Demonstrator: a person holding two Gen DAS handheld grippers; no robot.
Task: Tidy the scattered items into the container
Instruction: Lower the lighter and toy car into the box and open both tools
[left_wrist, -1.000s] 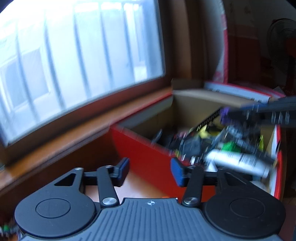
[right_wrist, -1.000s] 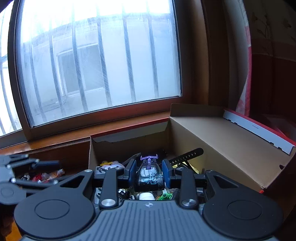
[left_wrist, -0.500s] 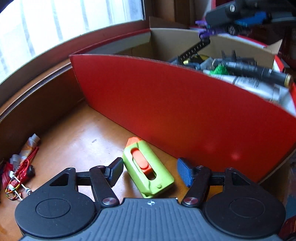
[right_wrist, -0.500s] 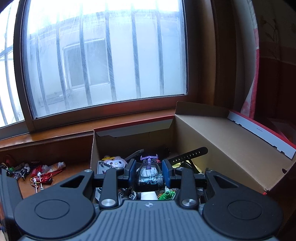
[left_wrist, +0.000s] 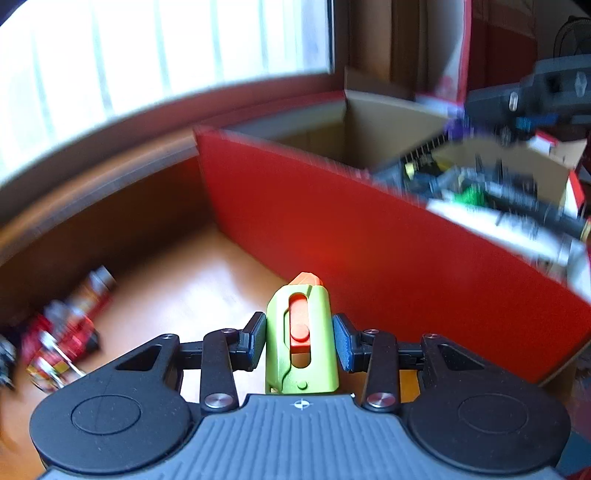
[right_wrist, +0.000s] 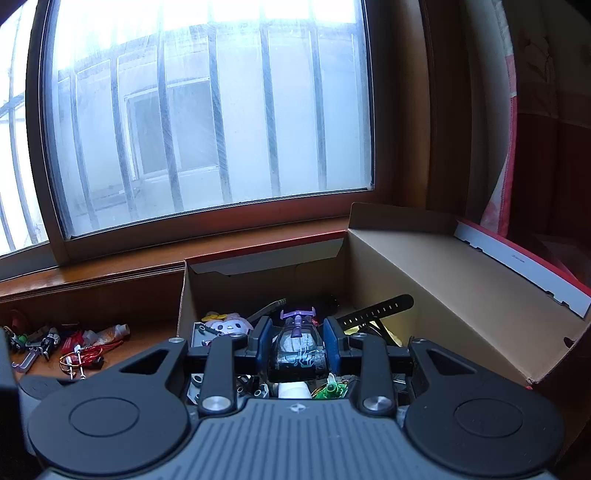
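Note:
My left gripper (left_wrist: 300, 343) is shut on a green box cutter with an orange slider (left_wrist: 301, 339), held just above the wooden desk beside the red wall of the cardboard box (left_wrist: 369, 243). My right gripper (right_wrist: 297, 341) is shut on a black and purple toy car (right_wrist: 298, 354) and holds it over the open box (right_wrist: 443, 295), which holds several items: a plush toy (right_wrist: 229, 325), a black strap (right_wrist: 376, 310), a green piece (right_wrist: 330, 391). The right gripper also shows in the left wrist view (left_wrist: 517, 110), above the box.
A pile of small loose items with red wire (right_wrist: 77, 350) lies on the desk left of the box, also in the left wrist view (left_wrist: 59, 339). A barred window (right_wrist: 207, 118) and wooden sill stand behind. The box lid (right_wrist: 517, 258) stands open at right.
My left gripper has shut on the green box cutter, which lay between its open fingers half a second ago, and lifted it. The right gripper stays over the box with the toy car.

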